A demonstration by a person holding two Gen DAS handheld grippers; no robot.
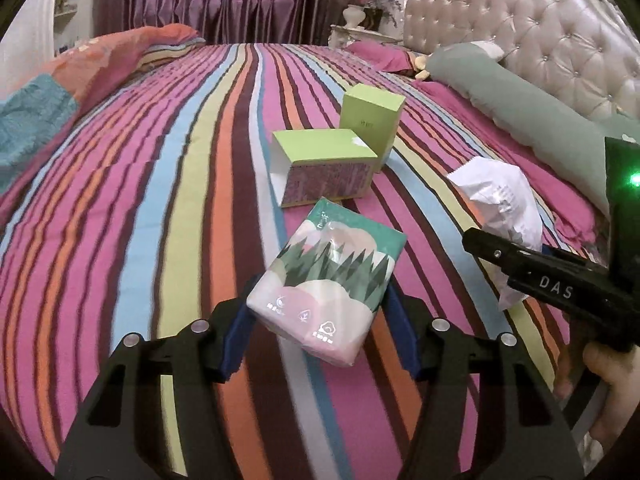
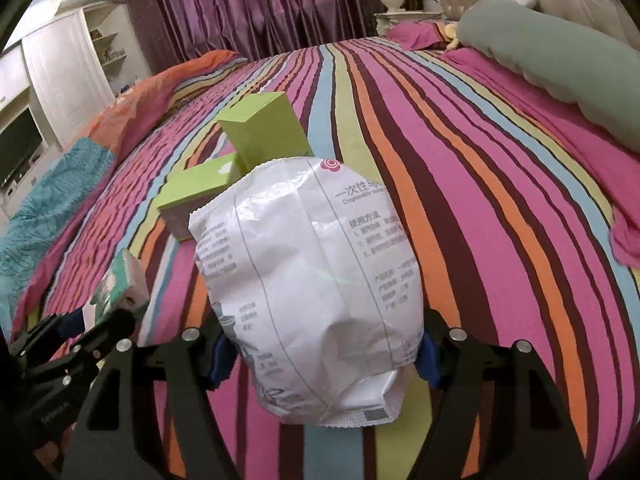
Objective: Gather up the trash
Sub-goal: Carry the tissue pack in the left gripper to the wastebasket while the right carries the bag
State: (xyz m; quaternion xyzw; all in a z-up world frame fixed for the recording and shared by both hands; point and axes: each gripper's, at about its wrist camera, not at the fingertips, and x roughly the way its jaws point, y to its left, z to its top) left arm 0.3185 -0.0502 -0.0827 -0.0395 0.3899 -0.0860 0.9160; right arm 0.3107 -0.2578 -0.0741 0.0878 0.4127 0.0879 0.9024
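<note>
**Both grippers loaded, carry the trash away with care**

The left gripper (image 1: 320, 320) has its blue pads closed on a tissue pack (image 1: 326, 282), held above the striped bedsheet (image 1: 160, 200). The right gripper (image 2: 322, 354) clamps a white crinkled bag (image 2: 312, 288) low on its body. Two green boxes (image 1: 340, 156) are not collected yet; they stand on the sheet just behind the tissue pack, the tall one touching the flat one.

I judge the step is lifting and carrying. Keep both grips firm and level, because the bag is thin and may slip. Keep the two grippers apart so that they do not collide.
</note>
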